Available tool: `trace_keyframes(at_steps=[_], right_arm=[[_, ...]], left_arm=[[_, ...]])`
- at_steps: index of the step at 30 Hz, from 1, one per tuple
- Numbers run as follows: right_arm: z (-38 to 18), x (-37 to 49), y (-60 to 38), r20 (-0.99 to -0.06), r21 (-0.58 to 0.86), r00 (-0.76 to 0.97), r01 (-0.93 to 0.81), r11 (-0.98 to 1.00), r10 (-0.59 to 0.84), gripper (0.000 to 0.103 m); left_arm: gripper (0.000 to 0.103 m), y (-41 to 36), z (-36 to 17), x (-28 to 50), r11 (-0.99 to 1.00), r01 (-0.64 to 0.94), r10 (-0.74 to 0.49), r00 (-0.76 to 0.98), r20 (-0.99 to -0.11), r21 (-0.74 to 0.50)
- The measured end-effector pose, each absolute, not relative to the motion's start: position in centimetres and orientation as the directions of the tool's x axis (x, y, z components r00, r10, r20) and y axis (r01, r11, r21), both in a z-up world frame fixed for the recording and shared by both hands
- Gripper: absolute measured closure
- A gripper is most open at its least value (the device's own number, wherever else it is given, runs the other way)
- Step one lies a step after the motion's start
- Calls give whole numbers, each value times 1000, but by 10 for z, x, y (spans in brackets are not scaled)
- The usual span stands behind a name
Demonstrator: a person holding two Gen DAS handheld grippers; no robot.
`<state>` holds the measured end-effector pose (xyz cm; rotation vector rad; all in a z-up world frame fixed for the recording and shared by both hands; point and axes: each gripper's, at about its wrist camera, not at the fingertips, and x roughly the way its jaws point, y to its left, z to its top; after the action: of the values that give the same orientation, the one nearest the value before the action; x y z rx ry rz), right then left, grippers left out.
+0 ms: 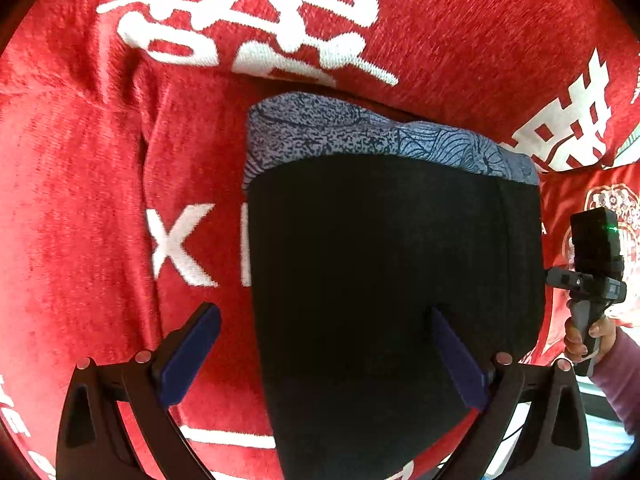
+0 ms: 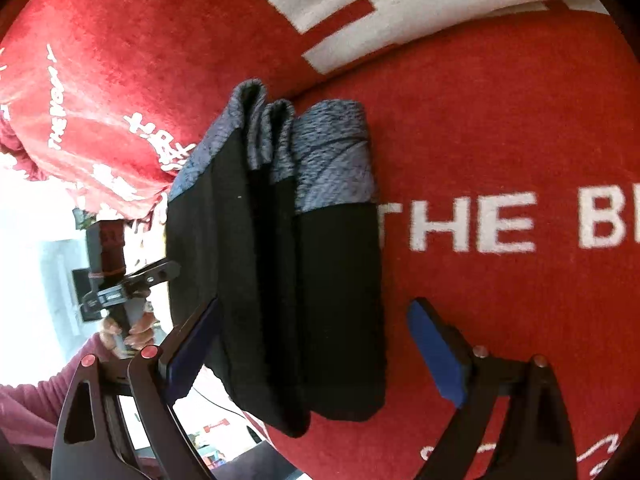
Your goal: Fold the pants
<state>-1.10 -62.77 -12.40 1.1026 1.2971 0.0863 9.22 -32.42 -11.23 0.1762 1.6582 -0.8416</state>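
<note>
The pants [image 1: 384, 264] are black with a blue-grey patterned band at the far end and lie folded in a stack on the red cover. In the right wrist view the pants [image 2: 288, 280] show several stacked layers seen from the side. My left gripper [image 1: 326, 354] is open, its blue pads straddling the near left part of the stack. My right gripper [image 2: 316, 354] is open, its pads on either side of the stack's near end. The right gripper [image 1: 592, 280] also shows at the right edge of the left wrist view, and the left gripper [image 2: 120, 280] at the left of the right wrist view.
A red plush cover [image 1: 80, 200] with white lettering covers the surface and its raised back [image 2: 400, 8]. A red printed cushion [image 1: 580, 200] lies by the pants. The surface's edge with a bright room beyond [image 2: 40, 280] is at the left of the right wrist view.
</note>
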Motion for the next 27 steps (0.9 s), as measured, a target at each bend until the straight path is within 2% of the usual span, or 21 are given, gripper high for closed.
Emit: trace_keyframes(at_steps=[10,12,13,14,16,17,18,27], right_arm=[[-135,14,-623,-657,743,355,450,495,665,10],[-137,14,-624,-677,724,356,483,493,644,25],[-136,12,-625,-680,719,355,494,489,641,36],[-134,9,-625,-673,724,364,503,472,645,46],[-128,4,-628,-655,738,393,515,436,646,58],[-124,2,-628,-643,749,406,510,422,650,63],[-116,0,-627,-624,766,421,495,409,659,64],[-65,-37,-582,-518,839,478,444,313,710,65]], left_arm=[[0,-353,-132,88,723,506,-357,-309,-882,-470],[2,-354,-128,83,735,503,-363,-273,-891,-454],[14,-356,-122,79,727,508,-380,-261,-887,-461],[17,-358,-117,75,725,515,-385,-246,-889,-457],[33,-362,-100,66,712,548,-389,-213,-896,-439],[36,-362,-93,63,709,560,-387,-201,-900,-430],[40,-363,-84,58,705,572,-383,-190,-904,-419],[40,-305,-28,23,759,528,-382,-114,-917,-381]])
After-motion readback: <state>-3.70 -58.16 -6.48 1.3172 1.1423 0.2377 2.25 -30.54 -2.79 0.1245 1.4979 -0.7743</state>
